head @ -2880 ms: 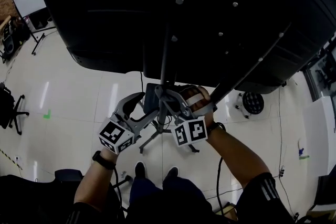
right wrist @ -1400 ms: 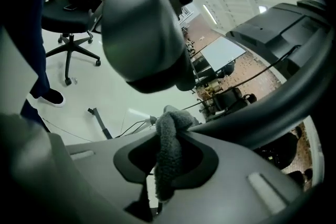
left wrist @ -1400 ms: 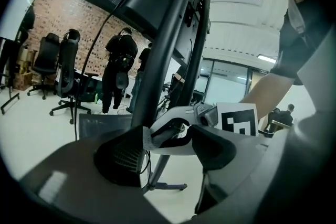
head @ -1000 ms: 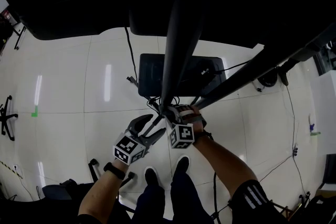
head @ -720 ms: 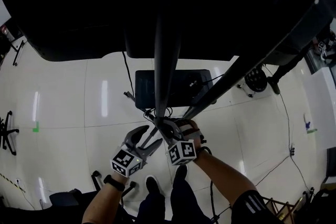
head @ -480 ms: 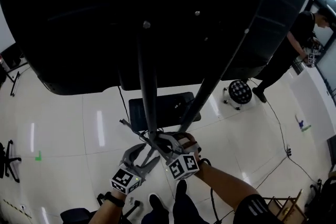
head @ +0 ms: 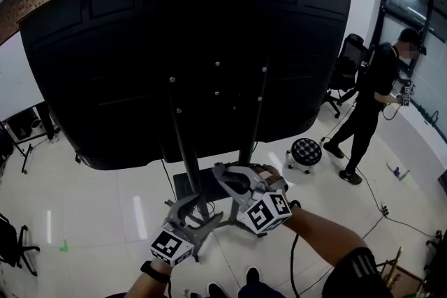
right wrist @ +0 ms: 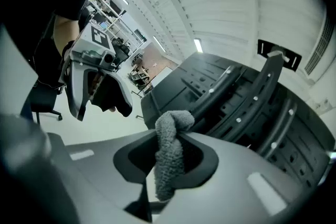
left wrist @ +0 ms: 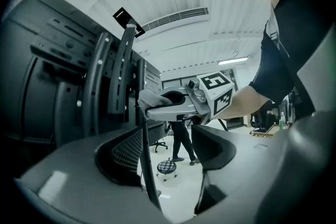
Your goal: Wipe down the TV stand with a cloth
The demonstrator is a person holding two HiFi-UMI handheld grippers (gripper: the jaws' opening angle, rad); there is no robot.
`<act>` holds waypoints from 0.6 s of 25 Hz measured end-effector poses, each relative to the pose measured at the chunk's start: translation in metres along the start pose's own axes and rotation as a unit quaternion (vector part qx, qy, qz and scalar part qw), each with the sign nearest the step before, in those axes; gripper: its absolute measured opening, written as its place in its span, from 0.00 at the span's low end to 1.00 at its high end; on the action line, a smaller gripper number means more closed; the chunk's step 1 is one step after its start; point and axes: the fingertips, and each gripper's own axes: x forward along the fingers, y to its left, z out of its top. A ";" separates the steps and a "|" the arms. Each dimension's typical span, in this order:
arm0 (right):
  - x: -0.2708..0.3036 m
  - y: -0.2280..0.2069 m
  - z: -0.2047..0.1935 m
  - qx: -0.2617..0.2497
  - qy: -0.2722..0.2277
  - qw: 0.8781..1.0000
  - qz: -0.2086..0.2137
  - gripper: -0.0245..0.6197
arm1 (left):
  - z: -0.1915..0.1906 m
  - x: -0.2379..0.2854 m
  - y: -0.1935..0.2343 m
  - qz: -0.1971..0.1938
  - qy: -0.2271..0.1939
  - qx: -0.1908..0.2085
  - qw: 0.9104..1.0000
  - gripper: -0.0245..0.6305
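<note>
The TV stand's two dark poles (head: 183, 143) rise up the black back of a large TV (head: 188, 45). My right gripper (head: 241, 176) sits low beside the right pole (head: 253, 129), shut on a grey cloth (right wrist: 169, 165). In the right gripper view the cloth's top bunches against a pole (right wrist: 231, 86) just ahead of the right gripper (right wrist: 167, 152). My left gripper (head: 194, 209) is lower, near the left pole's foot. In the left gripper view the left gripper (left wrist: 168, 149) stands open, a thin dark rod (left wrist: 149, 176) running between its jaws without being clamped.
The stand's black base plate (head: 192, 185) lies on the white tile floor. A person (head: 374, 108) stands at the right, with a checkered stool (head: 305, 150) and an office chair (head: 346, 73) nearby. A cable (head: 293, 255) trails on the floor.
The head view has swung up from the floor and base to the whole back of the TV. Both grippers stay low at the poles, the right one still holding the cloth.
</note>
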 end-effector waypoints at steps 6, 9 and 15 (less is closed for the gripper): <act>-0.042 -0.091 0.034 -0.044 -0.019 0.998 -0.043 0.14 | 0.086 0.030 -0.005 0.002 -0.040 0.020 0.999 0.52; -0.058 -0.132 0.045 -0.056 -0.033 0.996 -0.061 0.14 | 0.112 0.048 -0.008 0.008 -0.046 0.047 0.998 0.52; -0.073 -0.203 0.051 -0.075 -0.046 0.993 -0.075 0.14 | 0.150 0.079 -0.012 0.022 -0.063 0.077 0.995 0.52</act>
